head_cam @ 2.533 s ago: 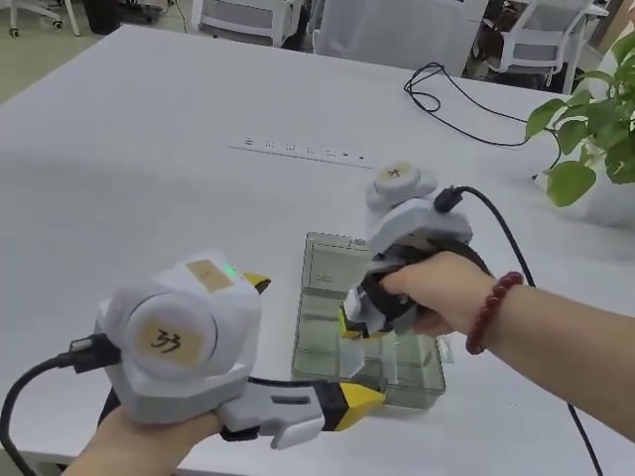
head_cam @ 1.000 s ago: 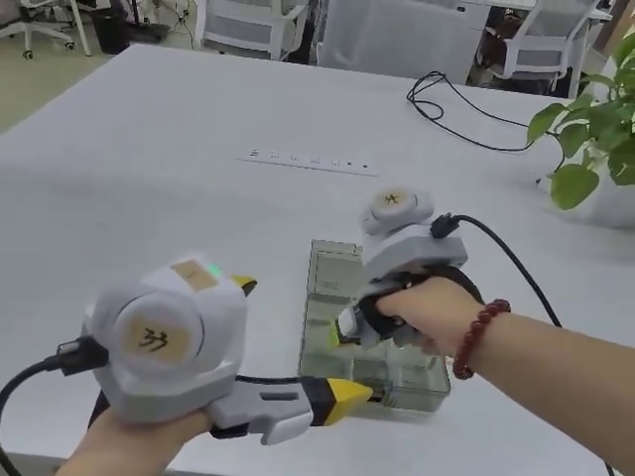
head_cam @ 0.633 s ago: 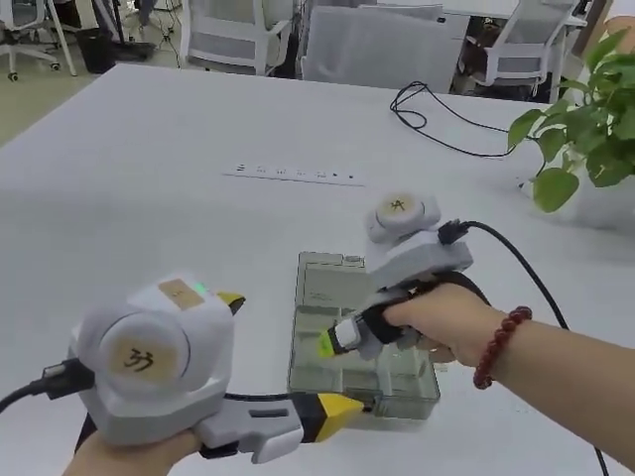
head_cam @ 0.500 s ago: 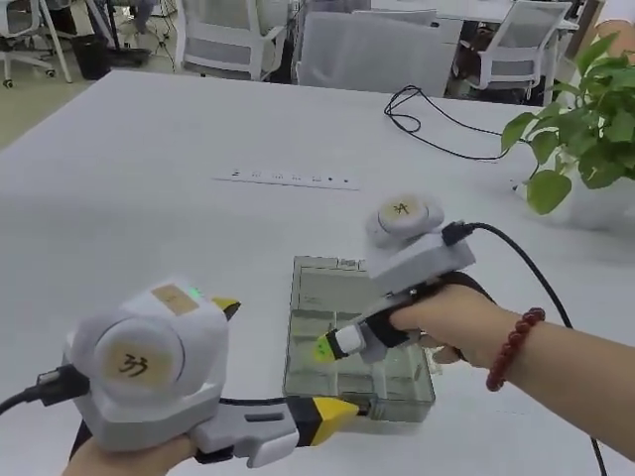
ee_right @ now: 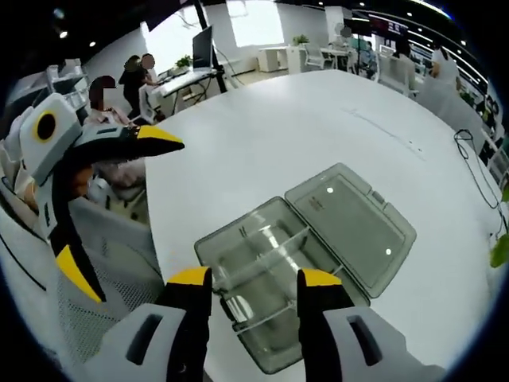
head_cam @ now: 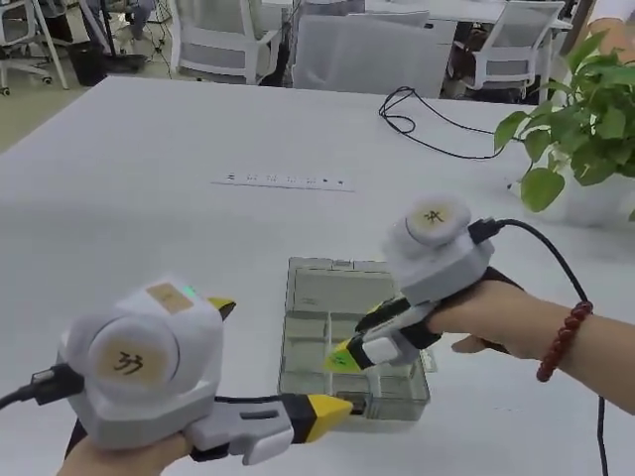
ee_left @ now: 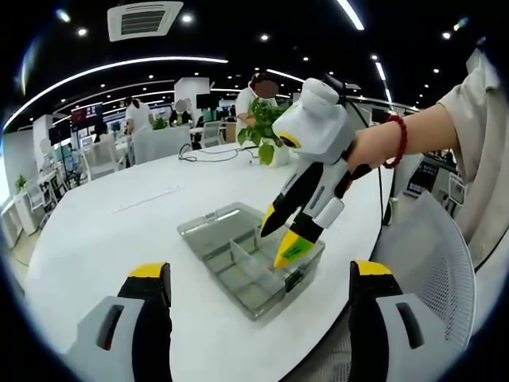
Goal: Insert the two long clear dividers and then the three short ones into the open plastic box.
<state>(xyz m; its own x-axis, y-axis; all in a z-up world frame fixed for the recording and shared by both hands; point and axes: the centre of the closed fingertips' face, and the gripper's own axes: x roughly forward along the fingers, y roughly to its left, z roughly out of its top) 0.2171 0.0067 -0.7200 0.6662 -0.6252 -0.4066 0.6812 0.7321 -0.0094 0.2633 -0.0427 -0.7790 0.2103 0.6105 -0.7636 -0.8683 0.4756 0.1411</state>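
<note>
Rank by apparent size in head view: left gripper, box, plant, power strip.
Largest: left gripper, though it is nearest the camera.
Next: box and plant, about alike; the frame crops the plant.
Smallest: power strip.

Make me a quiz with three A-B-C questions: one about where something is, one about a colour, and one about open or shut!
1. Where is the right gripper?
A. Over the box
B. On the cable
C. By the plant

2. What colour are the tips of the left gripper?
A. Red
B. Yellow
C. Blue

3. How is the lid?
A. Shut
B. Open, lying flat
C. Standing upright

Answers:
1 A, since the left gripper view shows it hanging just above the box.
2 B, since both tips are yellow.
3 B, since the lid lies flat on the table beside the box.
</note>
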